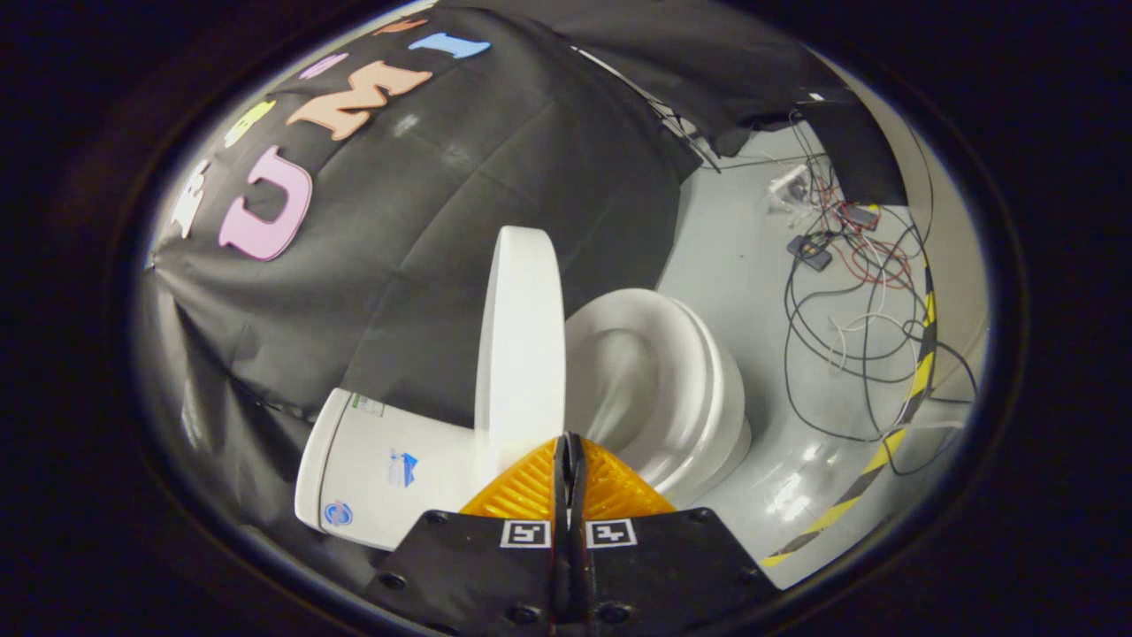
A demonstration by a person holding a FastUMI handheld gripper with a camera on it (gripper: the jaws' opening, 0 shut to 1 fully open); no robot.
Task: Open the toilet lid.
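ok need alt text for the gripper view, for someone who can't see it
A white toilet with its lid raised upright against the tank, leaving the seat and bowl open. The gripper sits just before the lid's edge, fingers closed together with nothing between them. Loose cables lie on the grey floor beyond.

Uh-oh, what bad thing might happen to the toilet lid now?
The lid stands raised, edge-on, with the gripper shut just under it, its fingers pressed together on nothing. I can't tell whether the lid leans on the tank, so it might drop back onto the seat. A sudden push might also knock it hard against the tank.
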